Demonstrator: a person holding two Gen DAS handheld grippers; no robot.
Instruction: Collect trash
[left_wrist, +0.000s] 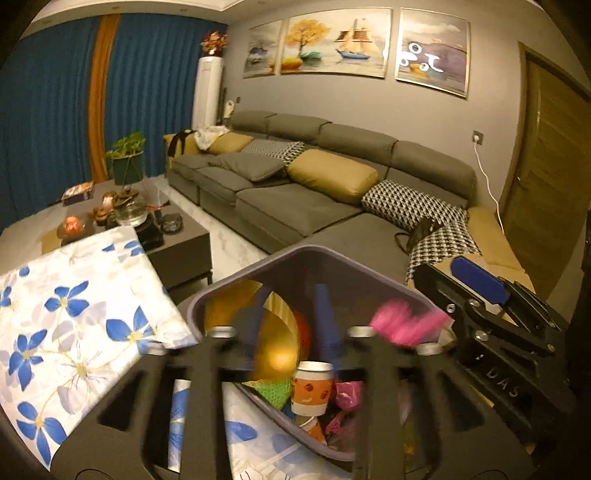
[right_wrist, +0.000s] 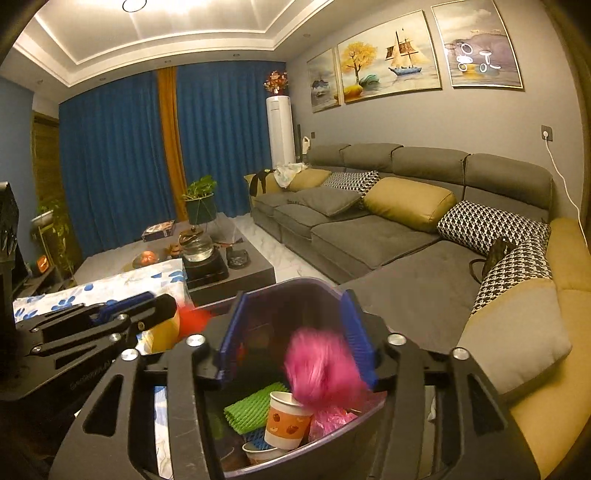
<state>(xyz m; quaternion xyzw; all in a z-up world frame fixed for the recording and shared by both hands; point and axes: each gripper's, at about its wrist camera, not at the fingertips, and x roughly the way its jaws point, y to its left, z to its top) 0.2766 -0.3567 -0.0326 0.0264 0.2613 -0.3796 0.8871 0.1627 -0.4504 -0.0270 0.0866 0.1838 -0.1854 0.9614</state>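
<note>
A grey trash bin (left_wrist: 280, 266) stands just ahead of both grippers; it also shows in the right wrist view (right_wrist: 295, 286). Inside lie a paper cup (left_wrist: 310, 387) (right_wrist: 286, 419), green foam mesh (right_wrist: 255, 406) and pink wrappers (left_wrist: 347, 395). My left gripper (left_wrist: 291, 317) is open over the bin, and a blurred yellow and red packet (left_wrist: 273, 332) is between its fingers, apparently loose. My right gripper (right_wrist: 295, 332) is open above the bin, and a blurred pink wrapper (right_wrist: 321, 369) is below its fingers, in mid-air over the trash. That wrapper shows in the left wrist view (left_wrist: 406, 325).
A table with a white cloth with blue flowers (left_wrist: 66, 325) is at the left of the bin. A dark coffee table (right_wrist: 229, 266) with a teapot and a plant stands beyond. A grey sofa (right_wrist: 388, 236) with cushions runs along the right.
</note>
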